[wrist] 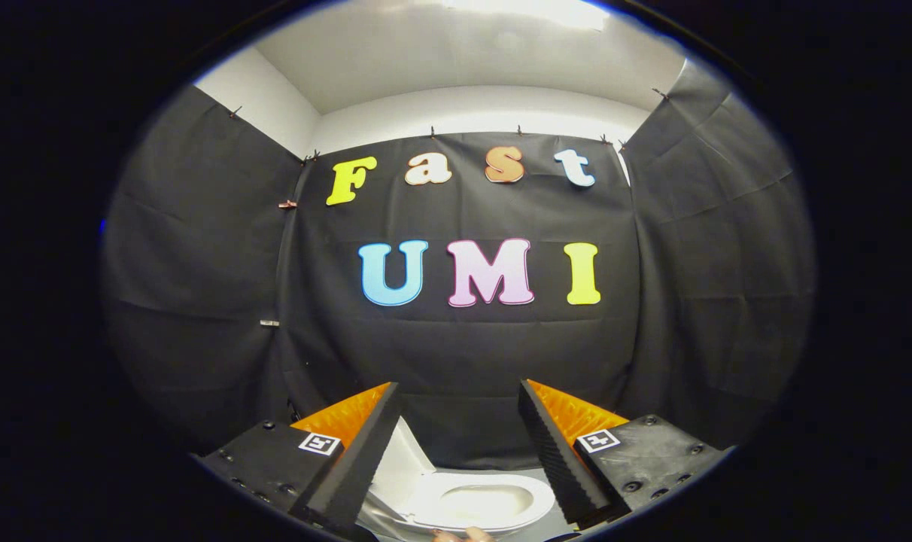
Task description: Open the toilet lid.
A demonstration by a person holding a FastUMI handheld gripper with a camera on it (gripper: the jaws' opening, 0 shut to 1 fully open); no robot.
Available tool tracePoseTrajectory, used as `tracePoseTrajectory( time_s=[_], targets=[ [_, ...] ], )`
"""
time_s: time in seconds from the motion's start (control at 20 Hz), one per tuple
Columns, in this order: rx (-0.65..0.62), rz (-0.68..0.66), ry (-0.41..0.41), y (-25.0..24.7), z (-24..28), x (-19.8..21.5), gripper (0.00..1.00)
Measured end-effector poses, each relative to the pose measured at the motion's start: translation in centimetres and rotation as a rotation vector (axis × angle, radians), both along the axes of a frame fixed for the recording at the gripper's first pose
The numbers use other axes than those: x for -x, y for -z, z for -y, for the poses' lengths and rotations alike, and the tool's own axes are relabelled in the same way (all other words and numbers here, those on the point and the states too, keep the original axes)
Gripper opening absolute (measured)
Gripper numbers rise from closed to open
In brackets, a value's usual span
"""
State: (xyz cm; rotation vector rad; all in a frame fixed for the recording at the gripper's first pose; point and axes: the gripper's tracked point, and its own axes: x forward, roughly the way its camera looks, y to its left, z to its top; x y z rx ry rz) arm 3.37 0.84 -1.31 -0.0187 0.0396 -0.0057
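In the gripper view, you are looking forward along the two fingers of your tool (456,421), which are rising from about 7 o'clock and 5 o'clock toward the middle. The tool is standing wide, with a broad gap between its fingers and nothing held between them. Each finger (358,452) is showing a black ridged inner face and an orange outer side, and each is sitting on a black block carrying a small square black-and-white marker (320,443).

Below and between the fingers, toward 6 o'clock, the white toilet (471,506) is lying in the gap. Its oval seat ring is facing up and the bowl opening is showing in the middle. The toilet lid (409,455) is already standing raised: a white panel is tilting up at the 9 o'clock side of the seat, just beside the inner face of the finger at 7 o'clock. You cannot tell whether that finger is touching the lid or only passing in front of it.

At the very bottom, at 6 o'clock, a few fingertips of a person's hand (463,534) are peeking in just under the seat's near rim.

Beyond the fingers, the booth's black cloth wall (456,354) is hanging from 9 o'clock to 3 o'clock, and a white ceiling (463,68) with a bright light is glowing at 12 o'clock.
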Motion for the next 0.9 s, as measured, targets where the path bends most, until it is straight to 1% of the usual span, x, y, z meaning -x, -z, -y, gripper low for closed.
tracePoseTrajectory(
  time_s=[0.3,0.9],
  targets=[
    [0.007,0.037,0.004,-1.0,0.7,1.2,0.98],
    [0.004,0.062,0.002,-1.7,0.7,2.0,0.98]
  ],
)
